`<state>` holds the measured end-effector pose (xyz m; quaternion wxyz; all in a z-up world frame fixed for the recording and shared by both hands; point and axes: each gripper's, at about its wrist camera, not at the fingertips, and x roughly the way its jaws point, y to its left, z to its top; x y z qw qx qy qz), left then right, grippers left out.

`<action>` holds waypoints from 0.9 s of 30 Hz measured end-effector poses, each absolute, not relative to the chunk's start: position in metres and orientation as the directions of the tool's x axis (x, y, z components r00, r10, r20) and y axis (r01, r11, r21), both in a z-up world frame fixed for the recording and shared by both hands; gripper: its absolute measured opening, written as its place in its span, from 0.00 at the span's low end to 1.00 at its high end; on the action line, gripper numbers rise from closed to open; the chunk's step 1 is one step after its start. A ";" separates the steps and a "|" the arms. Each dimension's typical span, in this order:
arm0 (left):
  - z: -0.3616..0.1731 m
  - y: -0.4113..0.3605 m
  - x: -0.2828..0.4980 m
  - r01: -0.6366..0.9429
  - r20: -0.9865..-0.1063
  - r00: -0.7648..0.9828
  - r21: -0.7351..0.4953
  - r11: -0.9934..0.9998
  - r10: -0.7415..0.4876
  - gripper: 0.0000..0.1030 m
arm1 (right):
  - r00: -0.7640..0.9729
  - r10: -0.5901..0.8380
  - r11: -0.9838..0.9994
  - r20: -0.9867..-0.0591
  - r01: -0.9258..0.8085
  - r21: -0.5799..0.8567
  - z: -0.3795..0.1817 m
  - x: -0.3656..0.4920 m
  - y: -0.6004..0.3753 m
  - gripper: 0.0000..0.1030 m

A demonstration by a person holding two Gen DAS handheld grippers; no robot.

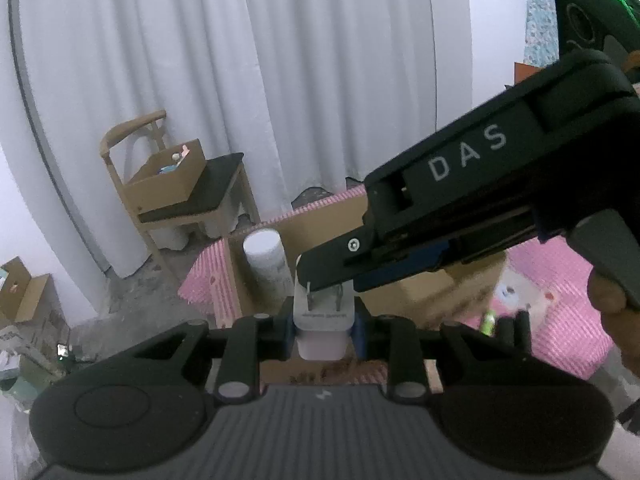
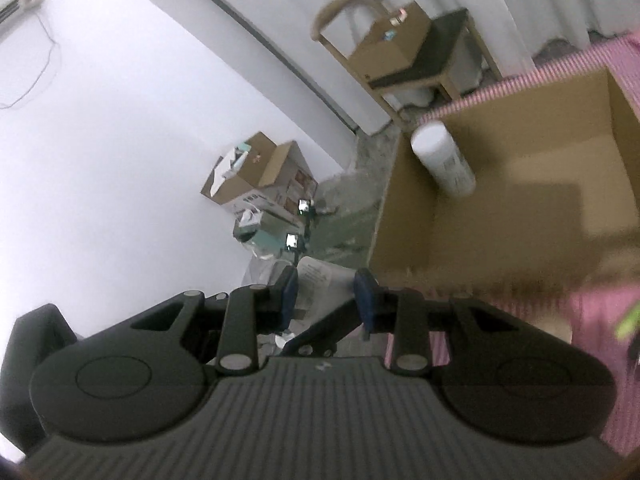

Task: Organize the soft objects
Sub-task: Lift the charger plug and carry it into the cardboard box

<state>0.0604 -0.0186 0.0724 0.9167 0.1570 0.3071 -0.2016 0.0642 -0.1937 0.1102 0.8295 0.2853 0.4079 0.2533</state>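
Observation:
My left gripper point(image 1: 323, 330) is shut on a white plug adapter point(image 1: 323, 326), its two metal prongs pointing up and away. My right gripper reaches in from the right in the left wrist view, its fingertips point(image 1: 320, 268) just above the prongs. In the right wrist view the right gripper point(image 2: 326, 300) is open with nothing between the blue pads point(image 2: 289, 298). An open cardboard box point(image 2: 520, 200) sits on a pink mat point(image 2: 600, 344) and holds a white cylindrical bottle point(image 2: 442, 160), which also shows in the left wrist view point(image 1: 267, 262).
A wooden chair point(image 1: 176, 192) carrying a small cardboard box point(image 1: 166, 178) stands by the white curtain point(image 1: 256, 80). More boxes and clutter point(image 2: 260, 176) sit on the floor by the wall. A green item point(image 1: 487, 322) and dark items lie on the pink mat.

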 end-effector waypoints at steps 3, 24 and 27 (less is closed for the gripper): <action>0.073 -0.027 0.091 0.478 -0.643 0.714 0.159 0.864 -0.277 0.27 | 0.540 0.646 0.716 -0.539 -0.185 0.673 0.116 0.096 -0.198 0.30; -0.036 -0.060 0.233 0.499 -0.858 0.496 0.155 0.853 -0.135 0.27 | 0.333 0.672 0.679 -0.661 0.078 0.730 -0.032 0.258 -0.215 0.30; -0.043 -0.062 0.238 0.500 -0.876 0.469 0.158 0.851 -0.113 0.27 | 0.307 0.678 0.675 -0.668 0.100 0.731 -0.046 0.265 -0.215 0.31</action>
